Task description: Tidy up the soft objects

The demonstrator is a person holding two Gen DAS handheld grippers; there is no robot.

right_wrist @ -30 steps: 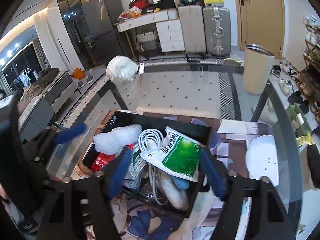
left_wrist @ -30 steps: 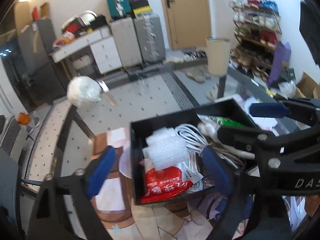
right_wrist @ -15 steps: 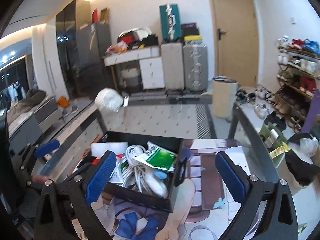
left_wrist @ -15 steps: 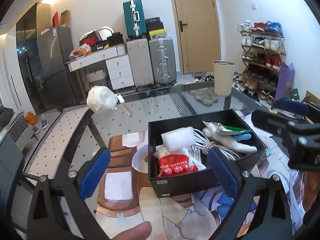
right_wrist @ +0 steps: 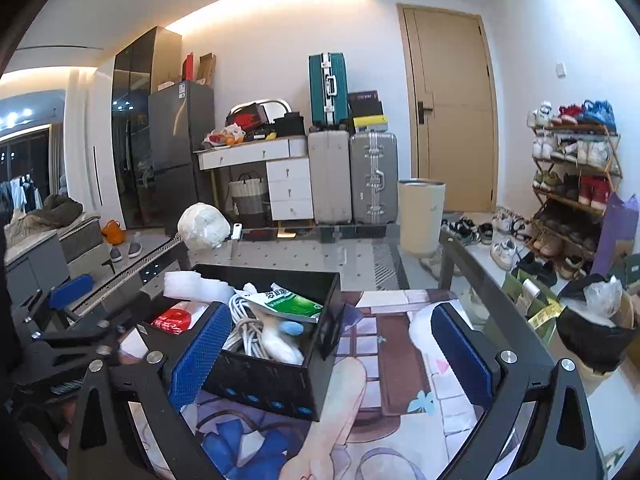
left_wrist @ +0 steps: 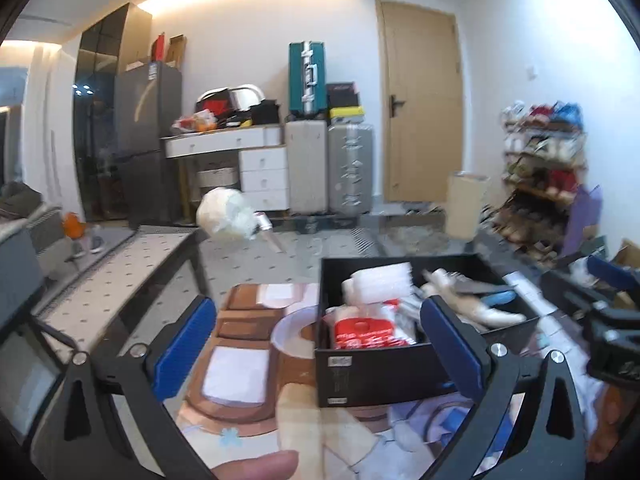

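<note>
A black box [left_wrist: 380, 372] sits on the table, filled with white bubble wrap [left_wrist: 380, 284], a red packet [left_wrist: 370, 332], a white cable [right_wrist: 244, 320], a green-and-white packet [right_wrist: 288, 300] and a white plush toy [right_wrist: 280, 344]. My left gripper [left_wrist: 316, 320] hovers in front of the box's near left corner. Its jaws are opening, with only that corner behind the gap and nothing touching the pads. My right gripper [right_wrist: 329, 320] is open at the box's right end, its left pad overlapping the box wall, holding nothing.
The box rests on a printed mat [right_wrist: 400, 360] over a glass table. A white wrapped bundle [left_wrist: 226, 216] lies at the far left corner. A beige bin [right_wrist: 420, 216] stands beyond, and a black bag [right_wrist: 596, 336] at the right. A thumb [left_wrist: 256, 466] shows at the bottom.
Both grippers have drawn back from above the box and tipped up toward the room. The right jaws have widened away from the green packet, which lies in the box.
</note>
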